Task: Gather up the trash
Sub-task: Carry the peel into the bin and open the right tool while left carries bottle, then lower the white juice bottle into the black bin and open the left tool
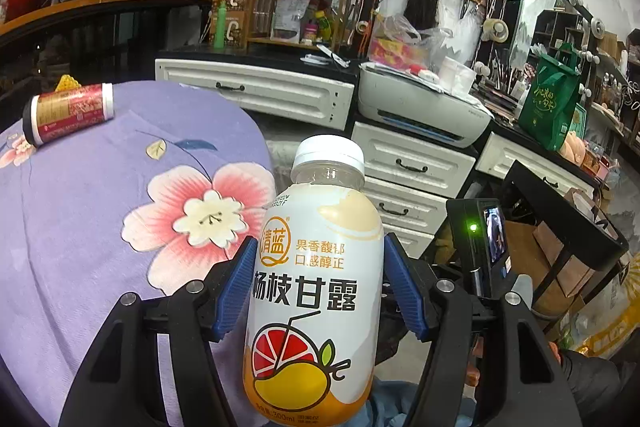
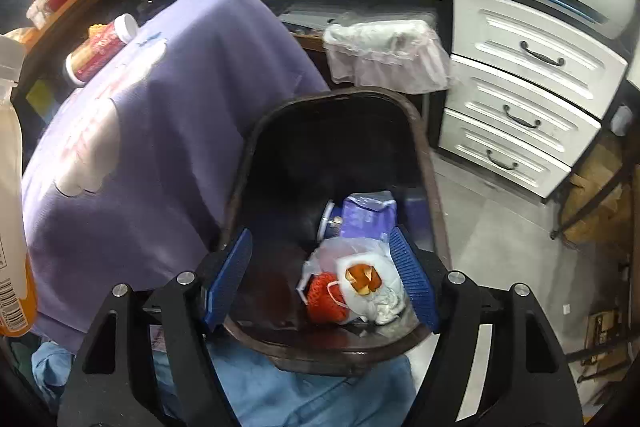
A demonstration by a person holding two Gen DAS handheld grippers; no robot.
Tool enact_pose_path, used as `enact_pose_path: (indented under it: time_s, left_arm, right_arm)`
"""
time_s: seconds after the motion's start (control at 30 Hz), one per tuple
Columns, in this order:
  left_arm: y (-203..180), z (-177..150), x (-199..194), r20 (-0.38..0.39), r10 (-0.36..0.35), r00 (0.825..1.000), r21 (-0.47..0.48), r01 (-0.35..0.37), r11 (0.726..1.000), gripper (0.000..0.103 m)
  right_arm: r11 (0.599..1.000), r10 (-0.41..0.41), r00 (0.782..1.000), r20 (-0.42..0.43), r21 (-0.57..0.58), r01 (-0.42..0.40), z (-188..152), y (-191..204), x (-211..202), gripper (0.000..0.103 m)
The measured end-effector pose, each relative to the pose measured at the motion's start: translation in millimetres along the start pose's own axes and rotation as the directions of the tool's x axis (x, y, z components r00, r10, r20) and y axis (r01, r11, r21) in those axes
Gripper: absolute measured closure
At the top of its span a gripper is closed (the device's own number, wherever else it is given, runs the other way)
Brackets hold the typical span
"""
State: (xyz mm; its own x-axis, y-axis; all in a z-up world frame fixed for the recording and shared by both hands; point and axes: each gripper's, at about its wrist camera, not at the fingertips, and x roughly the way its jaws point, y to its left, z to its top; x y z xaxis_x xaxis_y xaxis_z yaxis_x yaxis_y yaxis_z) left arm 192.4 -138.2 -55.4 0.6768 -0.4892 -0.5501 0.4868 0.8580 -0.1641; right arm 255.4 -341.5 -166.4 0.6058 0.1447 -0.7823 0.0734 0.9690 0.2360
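Trash (image 2: pixel 352 267) lies in the dark bin (image 2: pixel 424 131) beside the table (image 1: pixel 80 227): a plastic bag, red netting, a purple packet. Above it, the right tongs (image 2: pixel 322 279) hang spread with nothing between the blue pads. The left tongs (image 1: pixel 316 291) pinch an upright bottle (image 1: pixel 316 267) with a white cap, over the edge of the purple flowered cloth. A red jar (image 1: pixel 68 113) lies on its side at the table's far end.
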Motion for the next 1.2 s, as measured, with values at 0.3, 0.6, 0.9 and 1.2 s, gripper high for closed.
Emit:
enact_pose_path:
  time_s: [0.3, 0.6, 0.9, 1.2]
  left_arm:
    - [-16, -9, 21, -0.049, -0.021, 0.999, 0.030, 0.023, 0.999, 0.040]
    - [-47, -14, 56, -0.108, -0.037, 0.993, 0.102, 0.048, 0.994, 0.040]
    - [-58, -22, 90, -0.177, -0.025, 0.984, 0.114, 0.046, 0.992, 0.040]
    - [-60, -31, 115, -0.255, -0.013, 0.967, 0.134, 0.048, 0.990, 0.040]
  right_arm:
    - [0.991, -0.124, 0.986, 0.115, -0.035, 0.129, -10, -16, -55, 0.031]
    - [0.986, -0.164, 0.974, 0.157, 0.034, 0.160, -26, -45, -91, 0.030]
    - [0.982, -0.188, 0.966, 0.175, 0.067, 0.178, -32, -58, -107, 0.030]
    - [0.979, -0.201, 0.964, 0.176, 0.070, 0.192, -38, -59, -110, 0.030]
